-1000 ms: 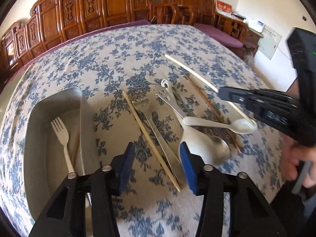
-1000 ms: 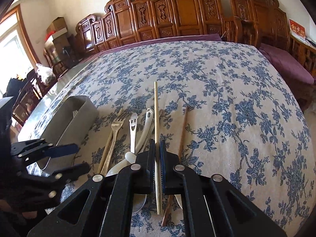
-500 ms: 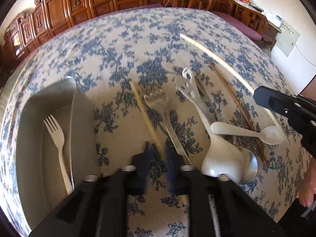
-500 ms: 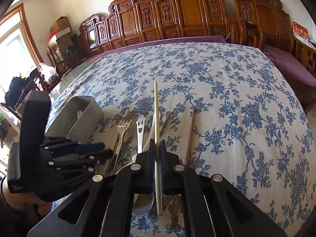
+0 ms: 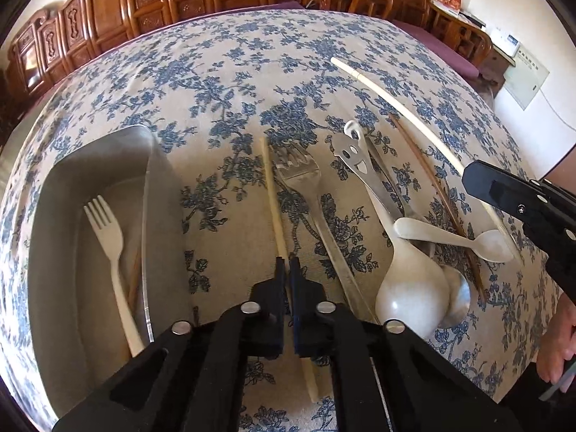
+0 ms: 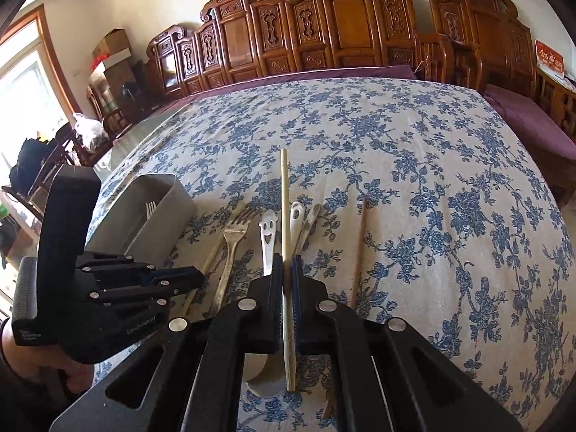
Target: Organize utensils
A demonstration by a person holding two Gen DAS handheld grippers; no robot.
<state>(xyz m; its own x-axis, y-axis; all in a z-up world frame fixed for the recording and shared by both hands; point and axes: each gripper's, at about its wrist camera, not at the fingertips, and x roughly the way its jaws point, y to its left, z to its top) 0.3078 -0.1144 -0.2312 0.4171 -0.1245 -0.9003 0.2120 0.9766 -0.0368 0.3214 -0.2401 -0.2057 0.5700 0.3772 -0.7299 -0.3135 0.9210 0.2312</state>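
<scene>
My left gripper [image 5: 287, 264] is shut on a pale chopstick [image 5: 273, 194] that lies on the floral tablecloth, beside a metal fork [image 5: 306, 187]. My right gripper [image 6: 287, 262] is shut on a second pale chopstick [image 6: 284, 194] and holds it over the pile; it also shows in the left wrist view [image 5: 396, 97]. The grey organizer tray [image 5: 50, 194] at the left holds a white plastic fork [image 5: 108, 230]. On the cloth lie a smiley-face metal spoon [image 5: 354, 154], a white ladle spoon [image 5: 410, 280], a small white spoon [image 5: 453, 237] and a brown chopstick [image 5: 428, 176].
The tray [image 6: 158, 183] stands left of the pile in the right wrist view, with the left gripper's body [image 6: 108, 288] before it. Carved wooden chairs [image 6: 324, 28] line the table's far side. A purple cushioned bench [image 6: 529, 122] is at the right.
My left gripper went from open to shut, closing on the pale chopstick beside the metal fork. My right gripper kept its hold on the other chopstick and shifted slightly.
</scene>
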